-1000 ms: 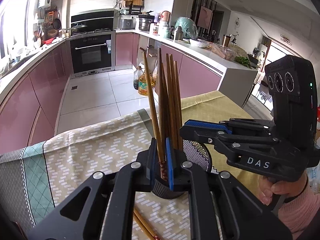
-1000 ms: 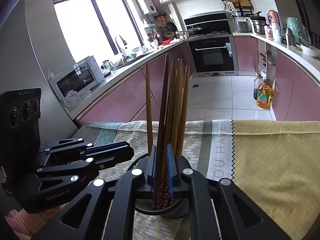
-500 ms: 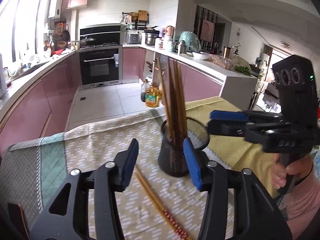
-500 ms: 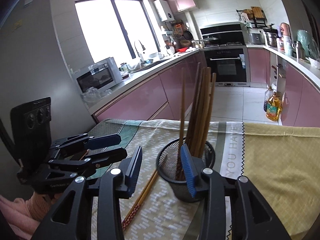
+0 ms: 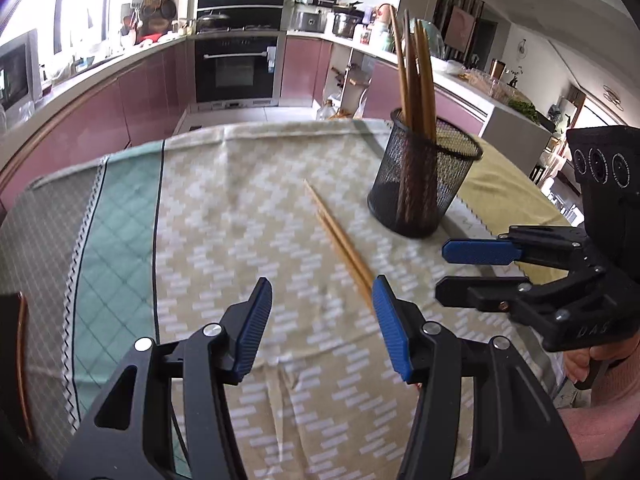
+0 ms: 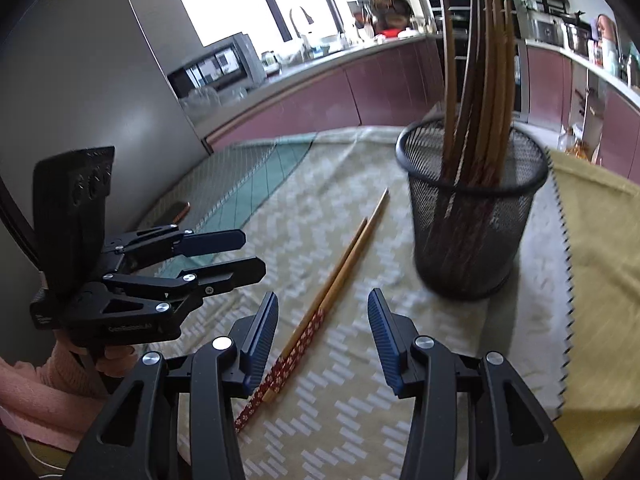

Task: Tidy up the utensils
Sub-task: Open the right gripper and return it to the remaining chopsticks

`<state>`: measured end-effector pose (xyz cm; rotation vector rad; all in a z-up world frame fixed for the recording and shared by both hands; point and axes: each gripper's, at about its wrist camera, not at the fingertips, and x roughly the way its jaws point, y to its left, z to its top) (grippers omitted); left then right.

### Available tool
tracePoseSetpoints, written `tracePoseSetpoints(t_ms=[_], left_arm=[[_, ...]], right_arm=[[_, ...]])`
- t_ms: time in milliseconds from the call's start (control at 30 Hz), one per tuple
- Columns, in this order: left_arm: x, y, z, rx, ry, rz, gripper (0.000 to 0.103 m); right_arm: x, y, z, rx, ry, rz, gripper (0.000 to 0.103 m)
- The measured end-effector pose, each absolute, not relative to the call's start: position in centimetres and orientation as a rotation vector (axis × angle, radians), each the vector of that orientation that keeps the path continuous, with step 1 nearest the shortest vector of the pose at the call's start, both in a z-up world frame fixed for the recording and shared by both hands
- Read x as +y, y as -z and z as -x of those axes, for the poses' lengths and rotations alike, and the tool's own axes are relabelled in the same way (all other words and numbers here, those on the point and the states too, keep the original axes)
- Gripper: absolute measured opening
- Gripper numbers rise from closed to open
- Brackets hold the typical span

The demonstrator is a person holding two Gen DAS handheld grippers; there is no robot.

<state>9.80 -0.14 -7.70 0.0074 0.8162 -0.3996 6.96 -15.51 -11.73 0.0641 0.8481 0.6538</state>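
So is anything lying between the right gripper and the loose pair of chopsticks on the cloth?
Nothing visible. The chopsticks lie flat on the tablecloth directly ahead of the open right gripper. The mesh holder stands off to their right, and the left gripper is off to their left.

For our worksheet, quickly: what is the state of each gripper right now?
Left gripper: open, holding nothing.
Right gripper: open, holding nothing, above the loose chopsticks.
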Motion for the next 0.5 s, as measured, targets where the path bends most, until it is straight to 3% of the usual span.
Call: tracePoseSetpoints(t_ms=[500], left_arm=[[-0.1, 9.4, -8.8, 0.859, 0.403, 0.031, 0.054]], right_arm=[[-12.3, 14.0, -6.9, 0.881, -0.533, 0.054, 0.044]])
